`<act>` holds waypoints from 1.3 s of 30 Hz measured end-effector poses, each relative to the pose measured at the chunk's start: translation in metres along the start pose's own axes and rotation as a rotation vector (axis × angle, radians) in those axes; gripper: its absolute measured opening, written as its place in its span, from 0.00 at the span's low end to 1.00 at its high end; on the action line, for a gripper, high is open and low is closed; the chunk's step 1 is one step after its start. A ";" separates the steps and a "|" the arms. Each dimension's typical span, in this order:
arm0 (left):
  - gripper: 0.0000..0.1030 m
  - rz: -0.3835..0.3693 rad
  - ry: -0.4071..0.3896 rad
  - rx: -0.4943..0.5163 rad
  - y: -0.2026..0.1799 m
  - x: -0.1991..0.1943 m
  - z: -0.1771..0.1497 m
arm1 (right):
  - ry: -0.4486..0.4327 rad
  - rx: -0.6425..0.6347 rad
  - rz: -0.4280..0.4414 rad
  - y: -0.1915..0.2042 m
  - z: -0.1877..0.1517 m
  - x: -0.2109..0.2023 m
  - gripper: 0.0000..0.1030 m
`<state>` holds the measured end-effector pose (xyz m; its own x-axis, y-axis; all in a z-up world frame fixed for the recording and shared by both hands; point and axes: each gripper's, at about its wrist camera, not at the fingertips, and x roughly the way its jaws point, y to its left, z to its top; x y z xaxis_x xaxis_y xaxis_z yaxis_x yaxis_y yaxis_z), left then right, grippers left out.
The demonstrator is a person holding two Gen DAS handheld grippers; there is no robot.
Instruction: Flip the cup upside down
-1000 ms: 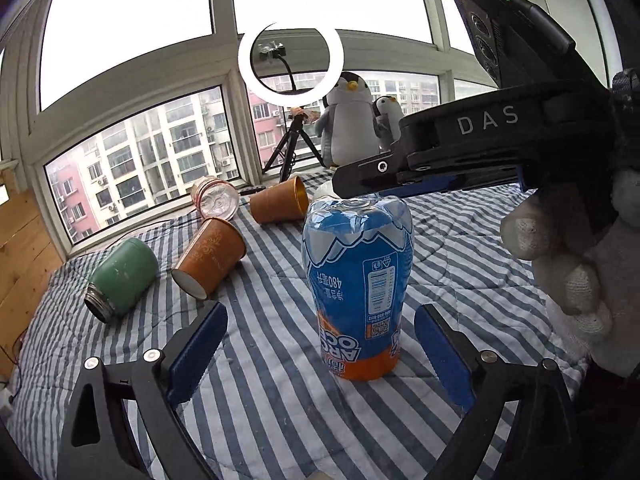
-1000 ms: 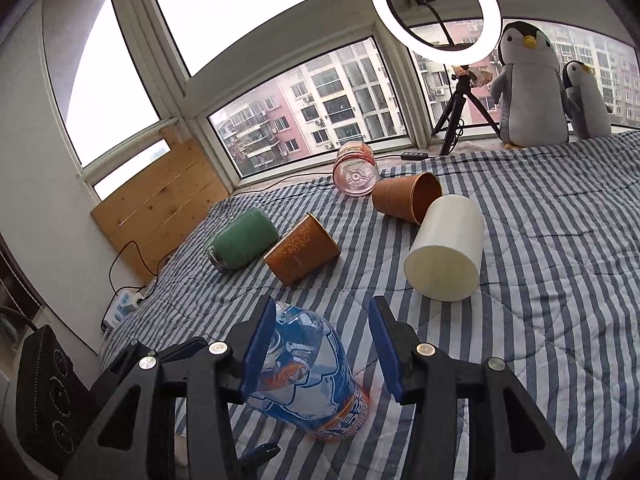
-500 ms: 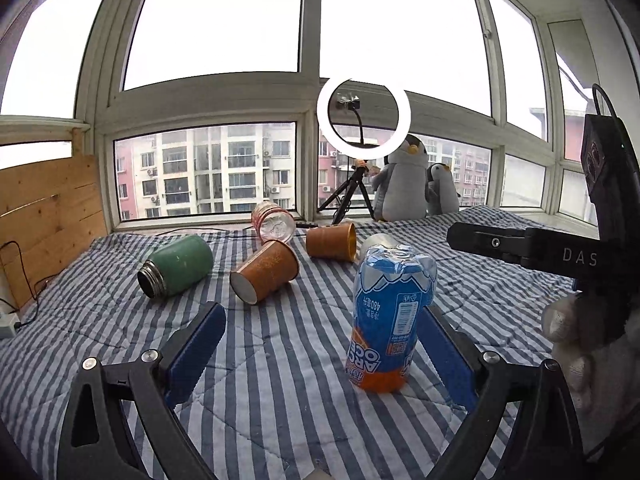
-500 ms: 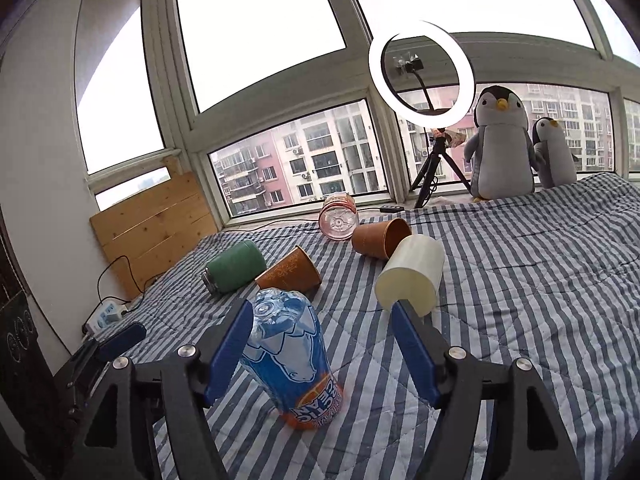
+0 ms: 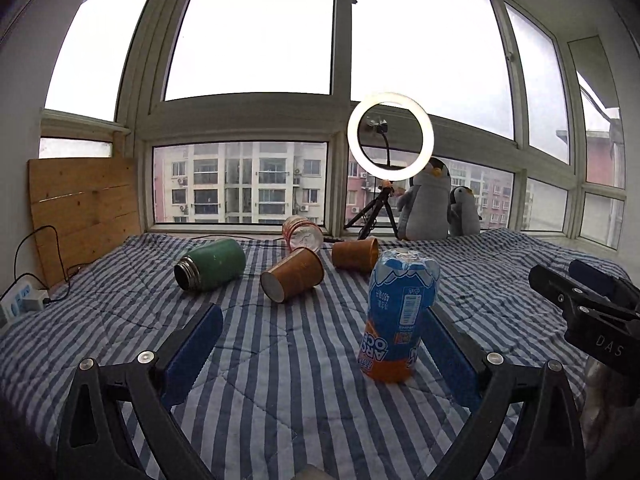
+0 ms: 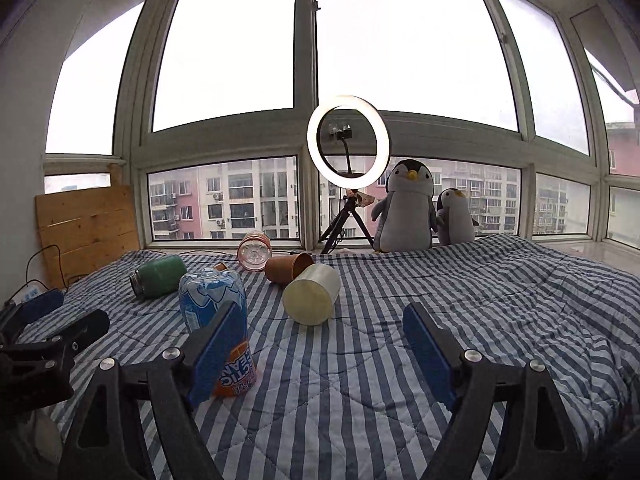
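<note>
Now the blue-and-orange labelled cup [image 5: 398, 316] stands upside down on the striped bed cover [image 5: 280, 344], its printed text inverted and its orange end on the fabric. From the left wrist view, the left tongs [image 5: 320, 354] are spread wide with nothing between them that they touch; the cup sits just inside the right-hand blue finger, apart from it. From the right wrist view, the right tongs [image 6: 326, 346] are likewise wide apart and empty, and the same cup [image 6: 216, 320] shows partly behind the left-hand blue finger. Farther back on the bed lie a green flask [image 5: 210, 264] on its side, two brown paper cups [image 5: 294, 274] tipped over, a clear pinkish jar [image 5: 302, 232] and, in the right wrist view, a cream cylinder cup [image 6: 312, 294] on its side. A ring light [image 6: 348, 140] on a tripod and two penguin toys [image 6: 408, 208] stand at the window.
</note>
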<state>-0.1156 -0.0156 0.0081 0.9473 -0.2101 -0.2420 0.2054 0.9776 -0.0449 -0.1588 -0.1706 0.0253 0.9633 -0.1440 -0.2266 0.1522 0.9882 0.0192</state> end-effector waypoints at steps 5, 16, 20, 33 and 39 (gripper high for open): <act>0.97 0.010 -0.005 -0.009 0.001 -0.009 -0.001 | -0.020 0.018 -0.009 -0.004 -0.004 -0.016 0.80; 0.98 0.017 -0.014 -0.012 0.004 -0.019 0.001 | -0.054 0.004 -0.017 0.003 -0.003 -0.026 0.80; 0.99 0.021 -0.017 -0.011 0.005 -0.020 0.002 | -0.064 0.002 -0.018 0.006 -0.001 -0.029 0.80; 0.99 0.025 -0.014 -0.009 0.003 -0.020 0.001 | -0.081 -0.007 -0.022 0.009 0.000 -0.034 0.81; 0.99 0.022 -0.012 -0.003 0.002 -0.020 0.001 | -0.076 0.000 -0.017 0.007 0.001 -0.033 0.81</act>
<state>-0.1336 -0.0097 0.0139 0.9543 -0.1889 -0.2316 0.1841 0.9820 -0.0425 -0.1895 -0.1587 0.0341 0.9747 -0.1641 -0.1519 0.1685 0.9856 0.0162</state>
